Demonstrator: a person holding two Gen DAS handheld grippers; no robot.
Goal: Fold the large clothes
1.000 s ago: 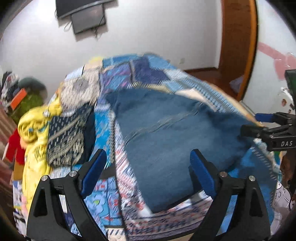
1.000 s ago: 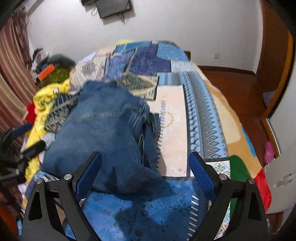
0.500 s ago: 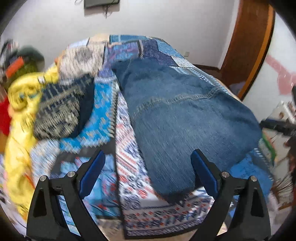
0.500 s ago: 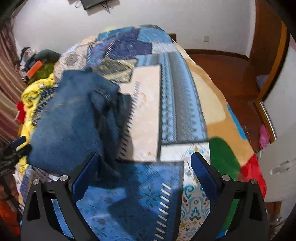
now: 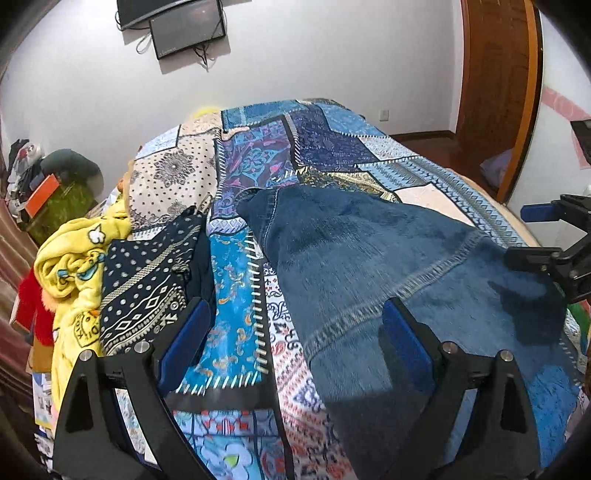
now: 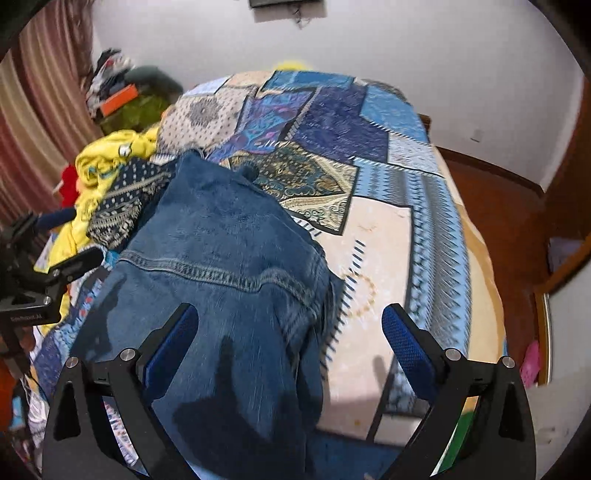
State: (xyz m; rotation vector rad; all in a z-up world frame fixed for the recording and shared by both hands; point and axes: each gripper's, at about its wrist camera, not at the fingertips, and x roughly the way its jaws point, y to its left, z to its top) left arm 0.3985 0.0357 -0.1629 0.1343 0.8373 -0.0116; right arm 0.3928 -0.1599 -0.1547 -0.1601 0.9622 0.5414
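Observation:
A large blue denim garment (image 5: 388, 266) lies folded on the patchwork bedspread (image 5: 280, 147), near the bed's front edge. It also shows in the right wrist view (image 6: 221, 266). My left gripper (image 5: 295, 343) is open and empty, held above the garment's left edge. My right gripper (image 6: 290, 345) is open and empty, held above the garment's right edge. The right gripper shows at the right edge of the left wrist view (image 5: 554, 236). The left gripper shows at the left edge of the right wrist view (image 6: 48, 254).
A pile of clothes lies left of the denim: a yellow blanket (image 5: 70, 258), a navy patterned cloth (image 5: 147, 280) and a red item (image 5: 31, 306). A monitor (image 5: 188, 29) hangs on the far wall. A wooden door frame (image 5: 498, 92) stands at right.
Both cameras have swung and pulled back a little. The denim garment lies where it was. Both grippers stay open and empty.

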